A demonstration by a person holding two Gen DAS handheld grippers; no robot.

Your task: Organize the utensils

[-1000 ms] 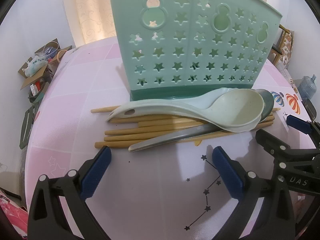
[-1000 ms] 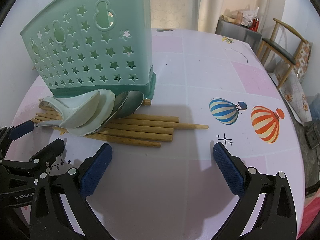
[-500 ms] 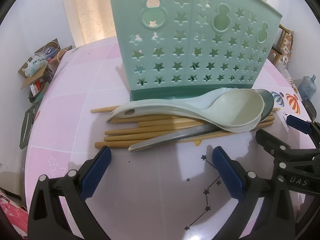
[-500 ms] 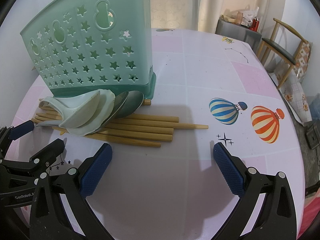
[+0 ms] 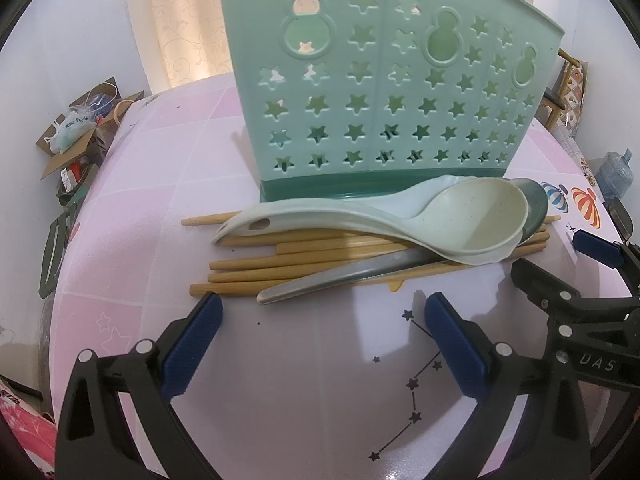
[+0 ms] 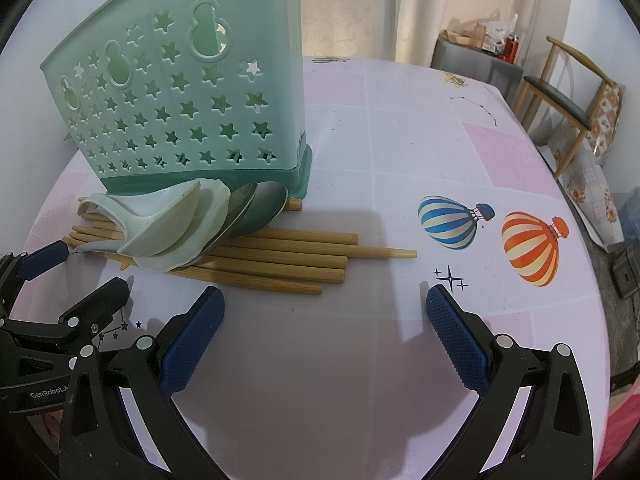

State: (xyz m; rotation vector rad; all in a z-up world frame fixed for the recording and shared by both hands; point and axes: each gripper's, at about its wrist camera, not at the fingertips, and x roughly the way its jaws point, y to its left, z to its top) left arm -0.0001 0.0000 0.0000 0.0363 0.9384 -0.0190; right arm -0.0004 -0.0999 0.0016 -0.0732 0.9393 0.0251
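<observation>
A green star-punched utensil holder [image 5: 384,92] [image 6: 188,116] stands upright on the pink table. In front of it lies a pile: several wooden chopsticks [image 5: 288,264] [image 6: 296,256], two pale plastic spoons [image 5: 468,224] [image 6: 172,232] and two metal spoons [image 5: 344,280] [image 6: 260,208] stacked on top. My left gripper [image 5: 320,316] is open just short of the pile, with nothing between its fingers. My right gripper [image 6: 324,308] is open too, near the chopstick tips, and holds nothing. Each gripper shows at the edge of the other's view.
The round table [image 6: 400,152] carries balloon and star prints. A wooden chair [image 6: 568,92] and a grey cabinet [image 6: 476,60] stand beyond its right side. A cardboard box of clutter [image 5: 80,124] sits past the left edge. Curtains hang behind.
</observation>
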